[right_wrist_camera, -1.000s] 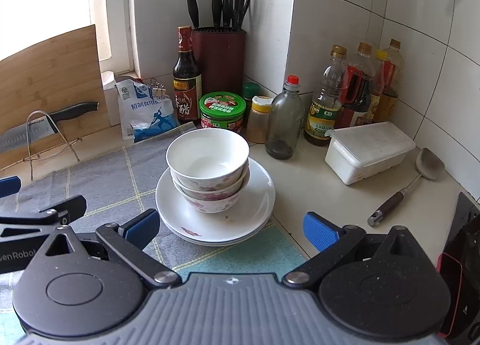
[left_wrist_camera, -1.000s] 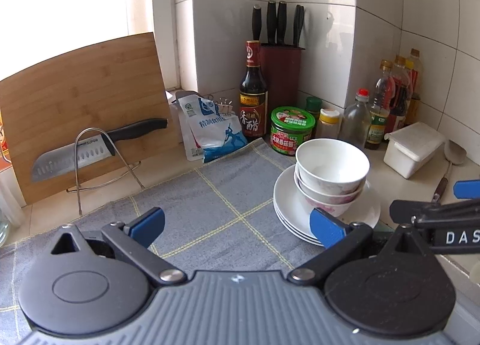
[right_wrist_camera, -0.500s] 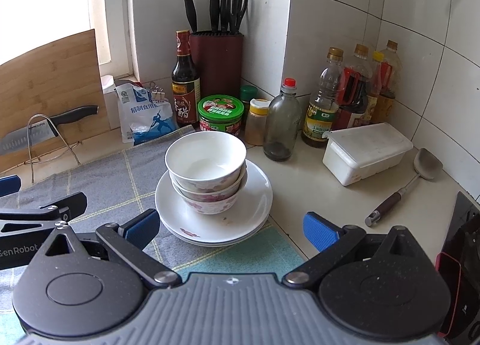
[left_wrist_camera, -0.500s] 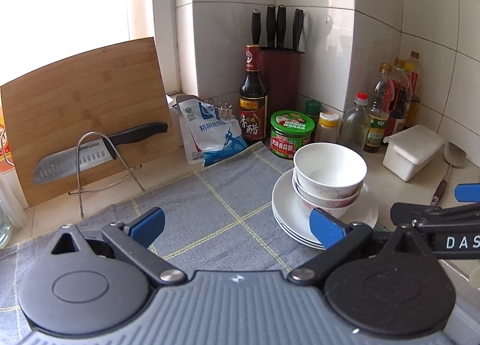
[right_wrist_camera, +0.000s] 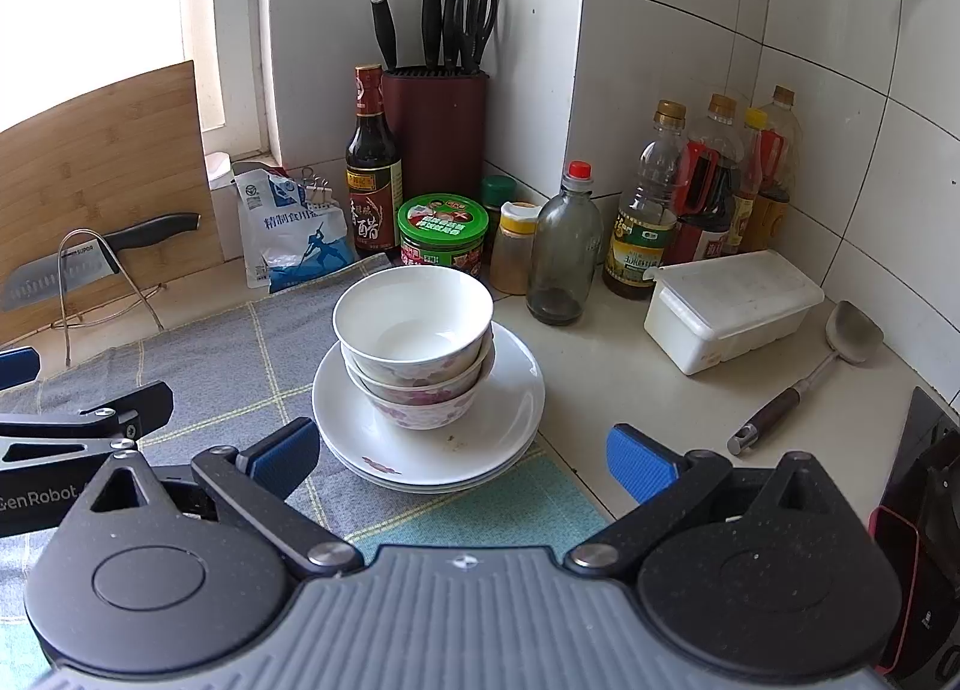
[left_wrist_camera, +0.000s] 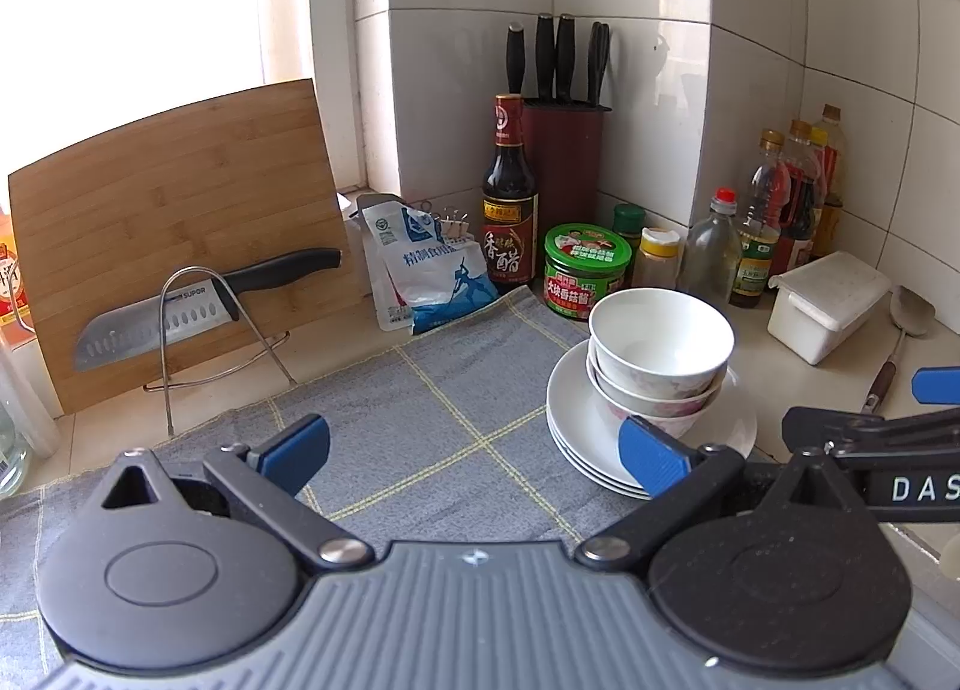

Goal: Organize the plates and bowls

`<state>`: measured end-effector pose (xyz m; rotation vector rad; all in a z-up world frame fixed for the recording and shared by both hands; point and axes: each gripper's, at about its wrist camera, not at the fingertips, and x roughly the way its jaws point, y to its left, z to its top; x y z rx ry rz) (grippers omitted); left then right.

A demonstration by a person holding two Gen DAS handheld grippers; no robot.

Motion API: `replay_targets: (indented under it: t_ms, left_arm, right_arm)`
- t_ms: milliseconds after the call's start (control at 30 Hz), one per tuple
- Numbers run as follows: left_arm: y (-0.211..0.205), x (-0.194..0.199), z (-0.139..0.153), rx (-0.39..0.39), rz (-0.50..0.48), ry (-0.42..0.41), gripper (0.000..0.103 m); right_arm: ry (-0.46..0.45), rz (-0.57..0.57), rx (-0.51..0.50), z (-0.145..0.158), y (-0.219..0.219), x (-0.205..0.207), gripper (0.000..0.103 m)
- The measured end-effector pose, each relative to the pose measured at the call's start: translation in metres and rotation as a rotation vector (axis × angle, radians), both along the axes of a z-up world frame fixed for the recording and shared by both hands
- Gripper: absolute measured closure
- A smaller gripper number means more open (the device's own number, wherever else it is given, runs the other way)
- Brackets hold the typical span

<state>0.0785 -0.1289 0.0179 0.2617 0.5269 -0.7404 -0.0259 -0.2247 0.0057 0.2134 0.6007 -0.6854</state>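
Nested white bowls (right_wrist_camera: 414,330) with pink flower print sit on a stack of white plates (right_wrist_camera: 510,396) on the grey checked cloth (right_wrist_camera: 240,366). In the left wrist view the same bowls (left_wrist_camera: 660,348) and plates (left_wrist_camera: 576,420) lie ahead on the right. My right gripper (right_wrist_camera: 462,453) stands open just in front of the plates, nothing between its blue pads. My left gripper (left_wrist_camera: 474,447) is open too, over the cloth (left_wrist_camera: 420,408), left of the stack and holding nothing. Each gripper's side shows at the edge of the other's view.
Along the tiled wall stand a knife block (right_wrist_camera: 435,126), vinegar bottle (right_wrist_camera: 372,162), green-lidded jar (right_wrist_camera: 443,231), glass bottle (right_wrist_camera: 564,252) and oil bottles (right_wrist_camera: 702,180). A white lidded box (right_wrist_camera: 732,306) and spatula (right_wrist_camera: 804,378) lie right. A cutting board (left_wrist_camera: 168,228) and racked knife (left_wrist_camera: 198,306) stand left.
Both grippers have drawn back slightly and lifted a little; the bowl-and-plate stack sits a bit farther off in both views. The stack itself has not moved.
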Motion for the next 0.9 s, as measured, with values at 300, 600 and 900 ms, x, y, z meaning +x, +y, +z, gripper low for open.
replay_targets:
  t_ms: [300, 600, 900]
  left_arm:
    - [0.0005, 0.0000, 0.0003, 0.000, -0.001, 0.000, 0.001]
    - [0.0002, -0.0006, -0.0006, -0.001, -0.003, 0.000, 0.001]
    - [0.0007, -0.0006, -0.0005, -0.003, -0.005, 0.001, 0.001]
  right_arm:
    - [0.003, 0.002, -0.007, 0.0013, 0.0000, -0.0002, 0.000]
    - [0.003, 0.002, -0.009, 0.0015, 0.0000, 0.0001, 0.000]
    - [0.003, 0.003, -0.010, 0.0028, 0.0002, -0.0002, 0.000]
